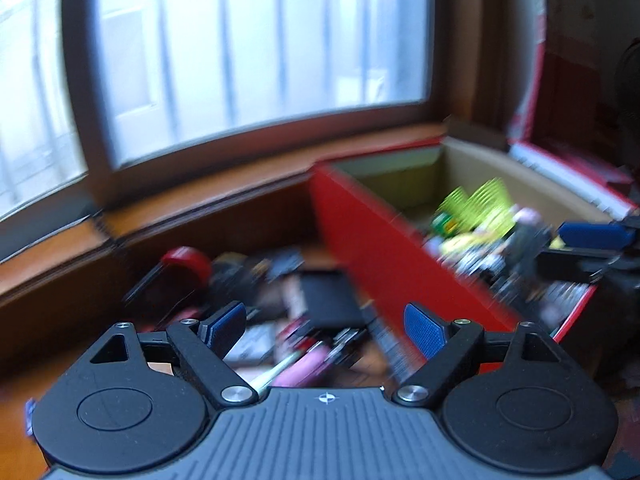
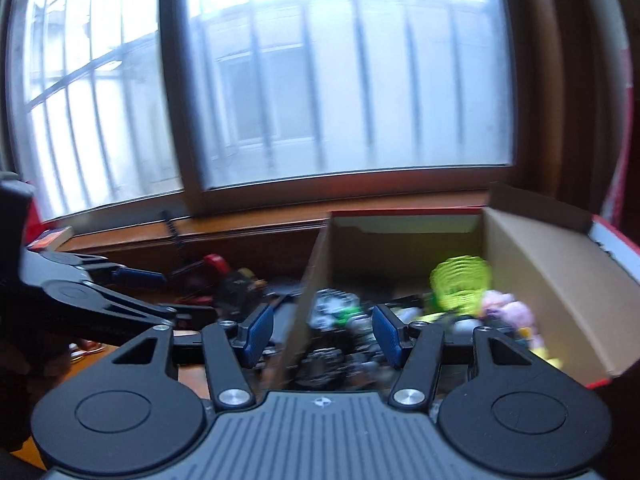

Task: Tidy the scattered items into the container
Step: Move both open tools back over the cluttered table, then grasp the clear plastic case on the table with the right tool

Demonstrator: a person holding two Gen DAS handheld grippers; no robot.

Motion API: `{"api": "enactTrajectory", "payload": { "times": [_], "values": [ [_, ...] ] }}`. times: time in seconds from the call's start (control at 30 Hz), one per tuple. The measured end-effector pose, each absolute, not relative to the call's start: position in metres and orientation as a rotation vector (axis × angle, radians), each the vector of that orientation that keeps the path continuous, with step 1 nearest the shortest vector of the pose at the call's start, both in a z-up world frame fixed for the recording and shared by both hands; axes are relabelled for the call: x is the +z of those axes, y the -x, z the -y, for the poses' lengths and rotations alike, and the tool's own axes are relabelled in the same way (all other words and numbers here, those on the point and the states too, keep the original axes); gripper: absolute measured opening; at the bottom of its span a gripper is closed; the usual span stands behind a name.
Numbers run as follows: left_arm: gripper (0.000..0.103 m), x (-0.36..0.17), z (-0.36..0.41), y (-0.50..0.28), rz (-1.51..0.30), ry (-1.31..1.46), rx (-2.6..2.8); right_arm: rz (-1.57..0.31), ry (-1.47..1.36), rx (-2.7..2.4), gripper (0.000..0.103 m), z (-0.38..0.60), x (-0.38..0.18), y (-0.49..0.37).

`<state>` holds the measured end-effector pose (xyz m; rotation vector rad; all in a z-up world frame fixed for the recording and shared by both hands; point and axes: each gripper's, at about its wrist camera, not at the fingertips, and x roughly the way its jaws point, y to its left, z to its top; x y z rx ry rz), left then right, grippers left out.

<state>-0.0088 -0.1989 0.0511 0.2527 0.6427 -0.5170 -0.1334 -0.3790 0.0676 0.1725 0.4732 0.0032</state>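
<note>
Left gripper (image 1: 324, 330) apart over scattered items (image 1: 304, 312), right gripper (image 2: 322, 334) apart (empty) astride red box (image 2: 308, 300) wall

domestic room, likely a home: barred window (image 2: 340, 80) with wooden sill (image 2: 248, 228), wooden tabletop (image 1: 24, 368) strewn with small household clutter (image 1: 280, 312), red cardboard box (image 1: 384, 248) of toys.

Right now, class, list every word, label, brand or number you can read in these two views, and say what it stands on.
None can be read.
Printed packets on the table: print too blurred.
Red box: no lettering shows.
White strip on the box flap: marks too blurred.
</note>
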Motion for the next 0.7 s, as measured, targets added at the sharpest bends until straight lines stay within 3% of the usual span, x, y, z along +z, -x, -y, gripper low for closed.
{"api": "enactTrajectory", "payload": {
  "times": [0.17,0.47,0.63,0.7],
  "values": [
    [0.086,0.023,0.162,0.011,-0.724,-0.264,-0.463,-0.507,-0.228,0.144,0.054,0.342,0.067,0.123],
    [0.086,0.002,0.116,0.015,-0.801,-0.249,-0.418,-0.655,-0.083,0.166,0.056,0.28,0.036,0.094],
    [0.086,0.003,0.103,0.012,-0.802,-0.241,-0.414,-0.686,-0.037,0.141,0.075,0.264,0.014,0.073],
    [0.086,0.003,0.1,0.01,-0.802,-0.239,-0.418,-0.702,-0.002,0.108,0.076,0.26,0.004,0.058]
  ]
}}
